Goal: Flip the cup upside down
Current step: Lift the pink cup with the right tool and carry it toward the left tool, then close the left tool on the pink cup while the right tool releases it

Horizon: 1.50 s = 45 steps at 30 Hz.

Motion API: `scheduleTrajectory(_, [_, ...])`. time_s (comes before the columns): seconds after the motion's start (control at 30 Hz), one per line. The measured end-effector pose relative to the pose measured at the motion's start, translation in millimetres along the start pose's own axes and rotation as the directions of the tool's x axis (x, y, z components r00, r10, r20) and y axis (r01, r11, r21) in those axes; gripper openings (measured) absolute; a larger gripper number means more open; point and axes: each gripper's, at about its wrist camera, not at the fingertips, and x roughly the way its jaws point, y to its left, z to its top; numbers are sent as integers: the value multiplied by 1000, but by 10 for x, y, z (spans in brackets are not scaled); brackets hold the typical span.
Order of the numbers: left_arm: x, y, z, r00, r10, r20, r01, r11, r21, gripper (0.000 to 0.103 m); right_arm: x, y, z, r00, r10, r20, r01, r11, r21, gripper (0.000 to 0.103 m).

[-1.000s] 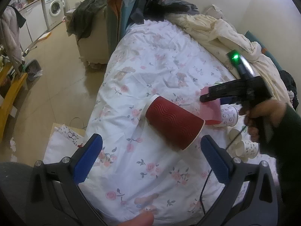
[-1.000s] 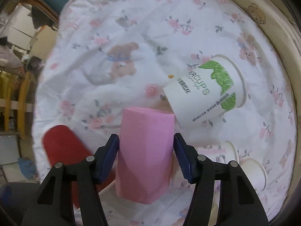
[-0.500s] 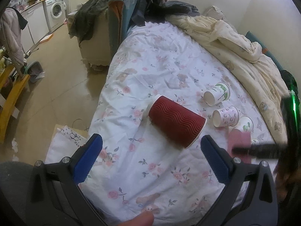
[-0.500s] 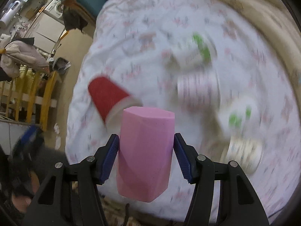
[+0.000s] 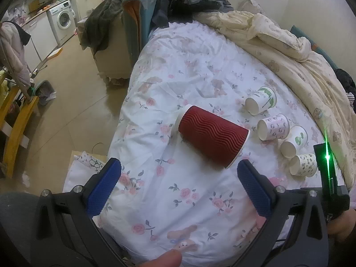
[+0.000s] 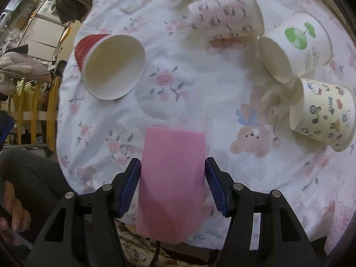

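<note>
bed with white sheet printed with pink roses and teddy bears: carries every cup listed below.
crumpled cream quilt: heaped along the far side of the bed.
white front-loading washing machine: against the far wall, well apart from the bed.
left tongs: blue-padded, spread wide, holding nothing, poised above the sheet near the red cup.
right tongs: closed on the pink cup, one blue pad pressed to each of its sides.
red ripple-walled paper cup with white inside: lying on its side mid-bed, open mouth toward the right tongs.
pink faceted plastic cup: gripped between the right tongs at the near edge of the bed; flat end pointing away from the camera; whether it touches the sheet cannot be told.
white paper cup with green leaf print: on its side, farthest of the small cups.
white paper cup with pink pattern: on its side.
white paper cup with green sprout logo: on its side, just beside the cartoon cup.
cream paper cup with cartoon print: on its side, nearest.
</note>
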Motion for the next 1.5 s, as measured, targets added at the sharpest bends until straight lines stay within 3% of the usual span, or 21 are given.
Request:
scheduleTrajectory(0.23, [15,-16,-15,1000,-2,-13,2,1000,6,103,102,-3,31,1000,-8,-15,8,1000,12,63])
scheduleTrajectory(0.4, [17,-8,-22,1000,-5,-16,5,1000,4,103,77,-6,2,1000,-15,-23,16,1000,24,76])
scheduleTrajectory(0.5, [13,11,-17,1000,-8,-16,8,1000,-6,103,-3,26,-14,1000,-25,-2,25,1000,18,86])
scheduleTrajectory(0.67, [5,26,-23,999,-28,-19,28,1000,-6,103,-165,69,-36,1000,-11,21,11,1000,22,86])
scheduleTrajectory(0.8, [2,-11,-51,998,-60,-28,60,998,8,103,-483,108,-147,994,-9,112,8,1000,7,89])
scheduleTrajectory(0.9, [14,-55,-73,996,-74,-44,75,997,17,103,-747,104,-294,976,-8,217,8,1000,3,97])
scheduleTrajectory(1.03, [69,-131,-98,994,-81,-77,83,996,24,103,-1038,12,-495,925,-47,378,40,999,24,100])
scheduleTrajectory(1.13, [156,-211,-127,986,-86,-145,92,995,32,103,-1120,-108,-554,900,-78,429,59,997,56,101])
scheduleTrajectory(1.23, [227,-349,-167,977,-79,-197,90,995,46,102,-1139,-261,-587,880,-161,447,121,986,117,101])
scheduleTrajectory(1.33, [314,-575,-193,961,-100,-257,116,992,51,102,-1165,-458,-627,879,-168,447,96,979,179,102])
scheduleTrajectory(1.5, [528,-1031,-244,939,-95,-330,129,988,81,102,-1306,-667,-695,855,-157,495,39,970,240,103])
